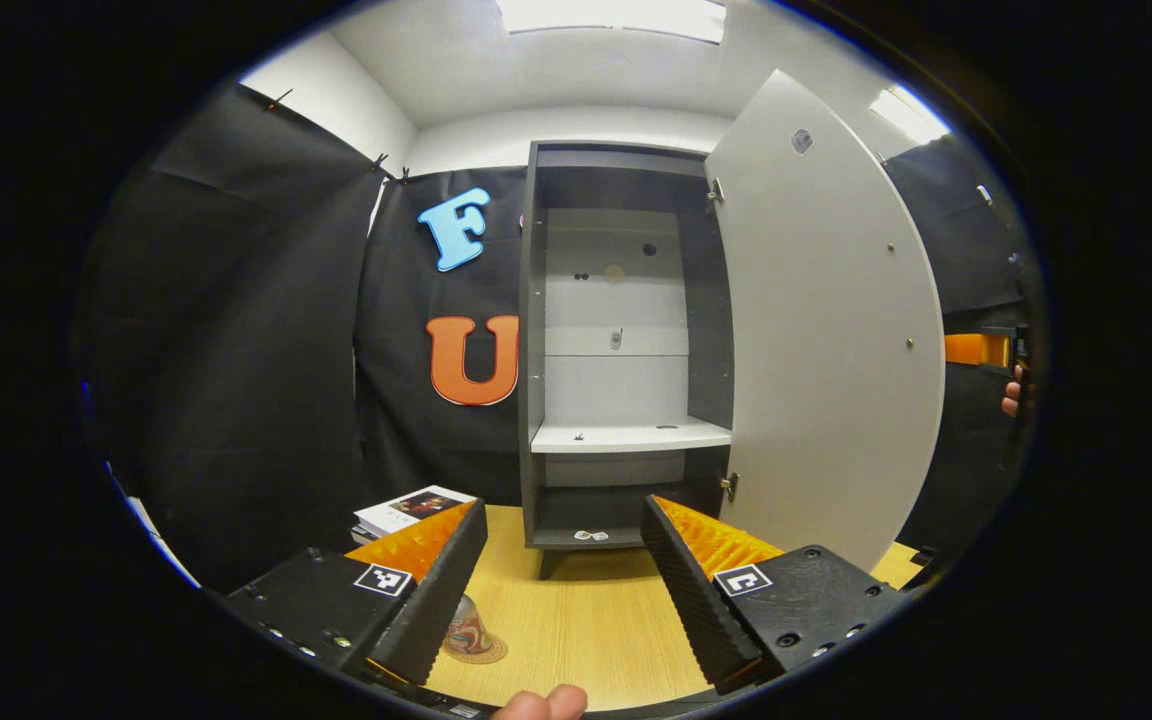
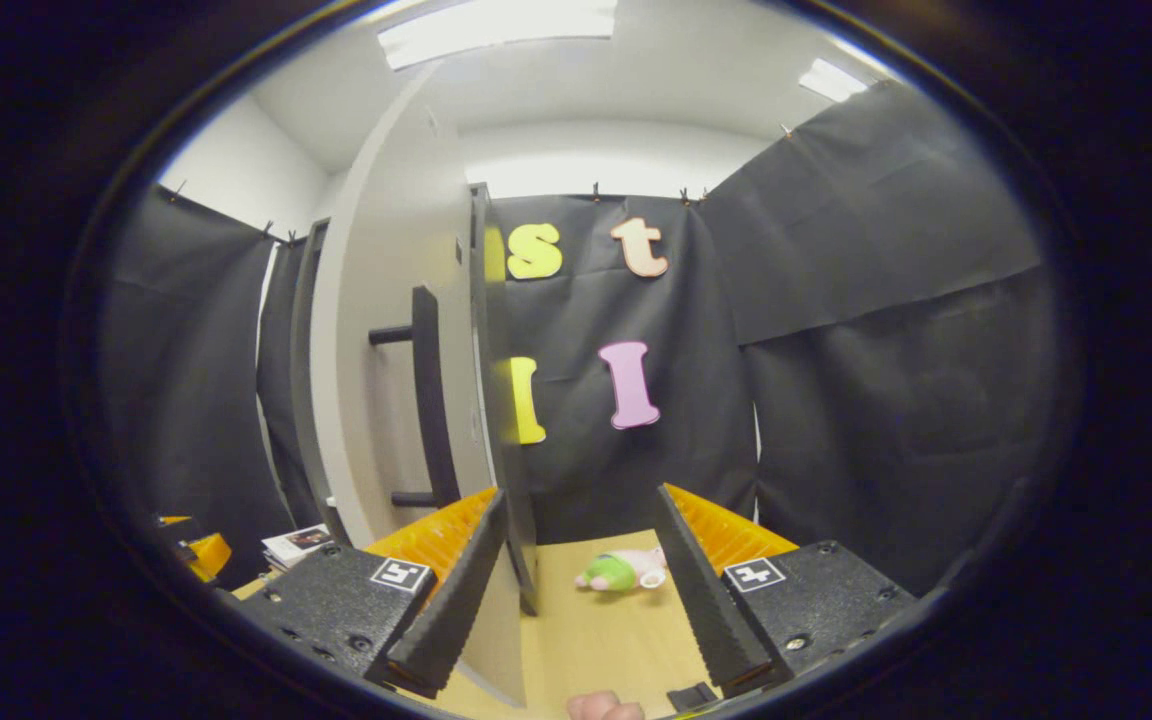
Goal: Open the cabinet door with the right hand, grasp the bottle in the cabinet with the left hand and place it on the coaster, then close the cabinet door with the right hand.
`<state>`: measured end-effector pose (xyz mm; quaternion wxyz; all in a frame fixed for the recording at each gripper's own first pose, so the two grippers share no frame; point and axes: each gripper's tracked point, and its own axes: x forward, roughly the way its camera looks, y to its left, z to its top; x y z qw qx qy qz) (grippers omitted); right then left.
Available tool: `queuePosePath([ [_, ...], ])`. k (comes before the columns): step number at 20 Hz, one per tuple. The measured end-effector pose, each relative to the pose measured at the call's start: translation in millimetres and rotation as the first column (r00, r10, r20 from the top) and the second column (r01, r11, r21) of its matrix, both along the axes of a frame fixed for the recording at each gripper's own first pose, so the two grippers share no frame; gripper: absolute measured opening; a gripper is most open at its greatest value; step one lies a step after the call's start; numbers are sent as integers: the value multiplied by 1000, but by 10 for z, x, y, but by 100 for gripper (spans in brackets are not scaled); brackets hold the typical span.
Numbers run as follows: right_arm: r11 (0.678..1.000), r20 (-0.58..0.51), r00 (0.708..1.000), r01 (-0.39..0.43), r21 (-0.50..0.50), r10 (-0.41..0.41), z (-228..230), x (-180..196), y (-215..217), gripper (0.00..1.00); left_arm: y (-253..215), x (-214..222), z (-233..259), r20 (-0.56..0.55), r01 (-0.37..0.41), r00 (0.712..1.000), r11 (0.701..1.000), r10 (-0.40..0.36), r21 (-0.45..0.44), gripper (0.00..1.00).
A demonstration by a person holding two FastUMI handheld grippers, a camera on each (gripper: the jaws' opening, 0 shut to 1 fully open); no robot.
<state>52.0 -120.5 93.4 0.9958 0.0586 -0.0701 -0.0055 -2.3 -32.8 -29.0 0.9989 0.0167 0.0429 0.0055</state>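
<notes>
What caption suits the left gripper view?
Open claw faces the open grey cabinet; patterned bottle on round coaster.

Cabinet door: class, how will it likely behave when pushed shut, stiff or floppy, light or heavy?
The cabinet door looks a flat, rigid panel, so it should stay stiff. It hangs on hinges at one edge, so it would probably swing rather than slide. Tall and thin, it likely moves easily under the open right tool.
</notes>
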Motion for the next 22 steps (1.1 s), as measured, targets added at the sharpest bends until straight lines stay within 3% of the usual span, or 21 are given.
queuePosePath([
  [5, 1000, 42, 999, -15, -2, 15, 143, 76, 121, 91, 0, -46, -67, -23, -5, 1000, 1000, 5, 1, 94],
  [8, 999, 46, 998, -30, -18, 31, 143, 39, 207, 84, -6, -47, -72, -23, 1, 1000, 1000, -1, -7, 94],
  [9, 999, 42, 998, -40, -22, 41, 146, 35, 258, 88, -23, -46, -70, -22, 8, 1000, 1000, -8, -9, 94],
  [15, 994, 36, 993, -109, -18, 109, 118, -3, 644, 84, -13, -83, -87, -18, 28, 999, 1000, -28, -9, 94],
  [16, 993, 35, 992, -119, -24, 120, 118, -5, 713, 88, 8, -96, -91, -18, 29, 999, 1000, -29, -10, 94],
  [22, 978, 32, 978, -207, -41, 208, 108, 36, 1229, 88, 187, -128, -96, -16, 20, 1000, 1000, -20, -9, 94],
])
